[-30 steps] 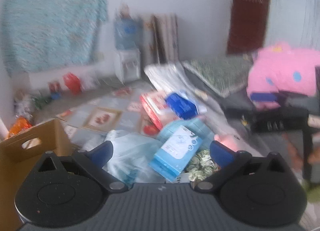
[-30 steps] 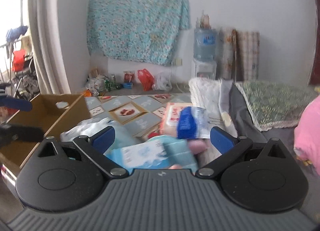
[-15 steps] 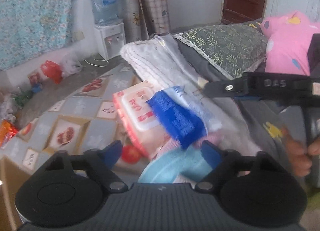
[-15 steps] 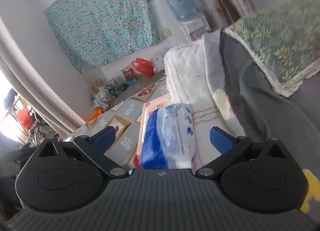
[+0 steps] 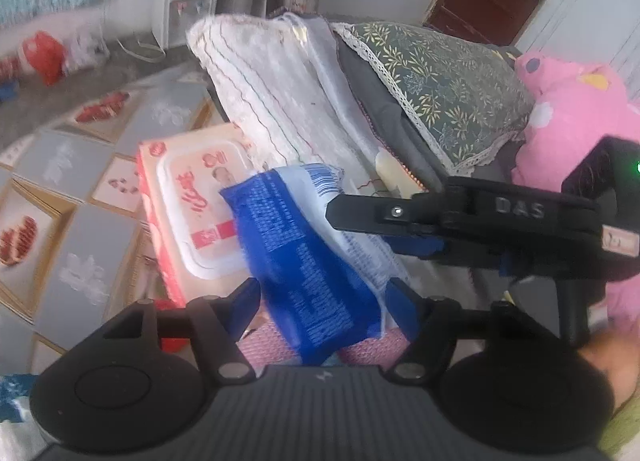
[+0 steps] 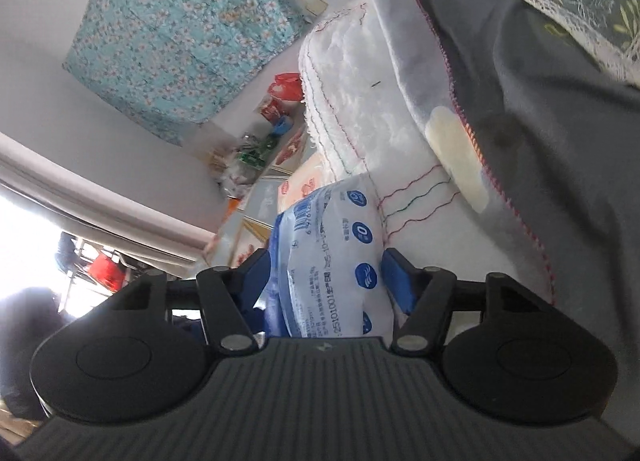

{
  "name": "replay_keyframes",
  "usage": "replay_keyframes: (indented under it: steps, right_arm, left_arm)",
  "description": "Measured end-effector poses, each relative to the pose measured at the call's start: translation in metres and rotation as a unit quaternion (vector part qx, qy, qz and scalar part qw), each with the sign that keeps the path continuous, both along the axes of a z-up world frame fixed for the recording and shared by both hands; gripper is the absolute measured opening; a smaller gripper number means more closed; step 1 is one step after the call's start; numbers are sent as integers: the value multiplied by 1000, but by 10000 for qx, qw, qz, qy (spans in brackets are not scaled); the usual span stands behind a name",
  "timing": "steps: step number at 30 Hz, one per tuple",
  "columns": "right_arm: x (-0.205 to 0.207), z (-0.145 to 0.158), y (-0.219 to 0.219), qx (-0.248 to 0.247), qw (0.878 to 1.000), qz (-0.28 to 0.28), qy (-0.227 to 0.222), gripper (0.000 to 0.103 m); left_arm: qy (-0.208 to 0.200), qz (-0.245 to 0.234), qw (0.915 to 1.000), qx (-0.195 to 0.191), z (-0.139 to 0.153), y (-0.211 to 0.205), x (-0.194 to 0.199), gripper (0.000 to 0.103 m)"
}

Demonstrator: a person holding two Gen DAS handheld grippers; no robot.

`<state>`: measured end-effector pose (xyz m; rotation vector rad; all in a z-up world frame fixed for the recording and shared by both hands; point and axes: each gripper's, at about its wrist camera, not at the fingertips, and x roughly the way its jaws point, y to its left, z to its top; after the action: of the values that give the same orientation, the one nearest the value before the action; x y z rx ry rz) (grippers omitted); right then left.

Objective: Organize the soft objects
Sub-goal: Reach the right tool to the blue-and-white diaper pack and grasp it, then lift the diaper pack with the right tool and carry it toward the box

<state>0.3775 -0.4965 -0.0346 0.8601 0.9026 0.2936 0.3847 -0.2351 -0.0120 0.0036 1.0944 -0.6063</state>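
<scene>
Both hand-held grippers, right (image 6: 326,275) and left (image 5: 324,301), pinch the blue-and-white soft pack (image 5: 304,253).

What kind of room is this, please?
Probably a bedroom or living space in a home: a green leaf-print pillow and a folded white blanket lie on bedding, and a water dispenser stands by the wall.

Pink wipes pack (image 5: 188,217) left of blue packet (image 5: 308,261), folded white blanket (image 5: 272,89) behind
</scene>
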Motion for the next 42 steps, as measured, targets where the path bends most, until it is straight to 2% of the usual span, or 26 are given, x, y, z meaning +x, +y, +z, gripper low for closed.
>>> replay_keyframes:
  steps: [6, 10, 15, 22, 26, 28, 32, 42]
  right_arm:
    - [-3, -5, -9, 704, 9975, -45, -21, 63]
    - [-6, -8, -16, 1296, 9916, -25, -48, 66]
    - [-4, -2, -14, 1584, 9872, 141, -141, 69]
    - [-1, 3, -10, 1831, 9823, 308, -246, 74]
    - [4, 4, -7, 2040, 9778, 408, -255, 75]
    - [8, 4, 1, 2276, 9714, 623, -254, 75]
    - [10, 18, 19, 2019, 9751, 848, -353, 75]
    - [-20, 34, -19, 2164, 9732, 276, -723, 75]
  left_arm:
    - [227, -45, 9997, -76, 1, -3, 6, 84]
    - [266, -124, 9996, -55, 1, -5, 6, 91]
    - [148, -223, 9996, 50, 7, -11, 2, 94]
    - [132, -94, 9996, 234, 1, -17, 3, 94]
    - [101, 85, 9996, 244, 1, -13, 3, 84]
    - [96, 130, 9997, 163, 1, -9, 4, 81]
    - [72, 236, 9997, 53, 2, -5, 2, 74]
    - [104, 601, 9962, -629, 18, 19, 0, 51]
